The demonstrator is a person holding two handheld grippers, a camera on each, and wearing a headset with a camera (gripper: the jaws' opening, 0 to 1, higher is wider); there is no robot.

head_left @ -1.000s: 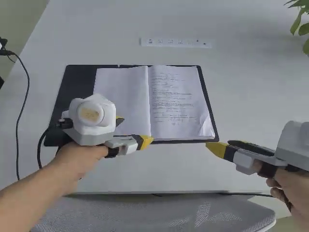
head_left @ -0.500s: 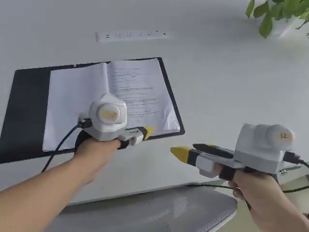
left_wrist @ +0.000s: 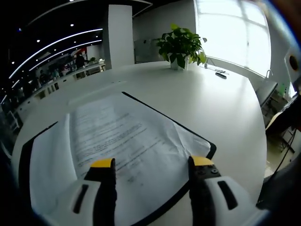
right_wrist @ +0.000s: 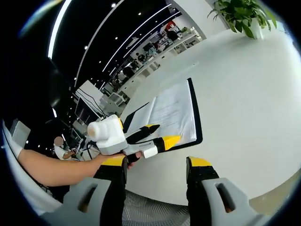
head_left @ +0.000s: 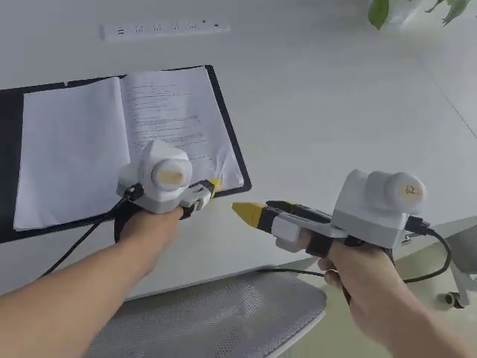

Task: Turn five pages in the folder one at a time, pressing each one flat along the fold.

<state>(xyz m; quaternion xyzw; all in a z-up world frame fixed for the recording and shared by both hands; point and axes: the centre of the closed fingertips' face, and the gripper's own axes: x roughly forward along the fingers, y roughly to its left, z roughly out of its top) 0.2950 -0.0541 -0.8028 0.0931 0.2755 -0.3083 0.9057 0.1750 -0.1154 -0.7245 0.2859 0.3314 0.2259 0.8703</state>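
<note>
The black folder (head_left: 229, 142) lies open on the white table, a blank page (head_left: 67, 156) on the left and a printed page (head_left: 168, 112) on the right. My left gripper (head_left: 214, 185) hovers open at the printed page's lower right corner; in the left gripper view its yellow-tipped jaws (left_wrist: 153, 162) stand apart over that page (left_wrist: 117, 136), with nothing between them. My right gripper (head_left: 247, 212) is open just off the folder's near right corner, above the table's front edge. In the right gripper view its jaws (right_wrist: 156, 161) frame the left gripper (right_wrist: 162, 133) and the folder (right_wrist: 176, 110).
A white power strip (head_left: 164, 28) lies beyond the folder. A potted plant (head_left: 387, 9) stands at the far right. A grey mesh chair (head_left: 223, 313) sits below the table's front edge. A black cable (head_left: 67, 250) trails from the left gripper.
The headset has turned right, so the folder sits further left in the picture. My left gripper has moved from the fold toward the printed page's lower right corner. The right gripper stays near that corner.
</note>
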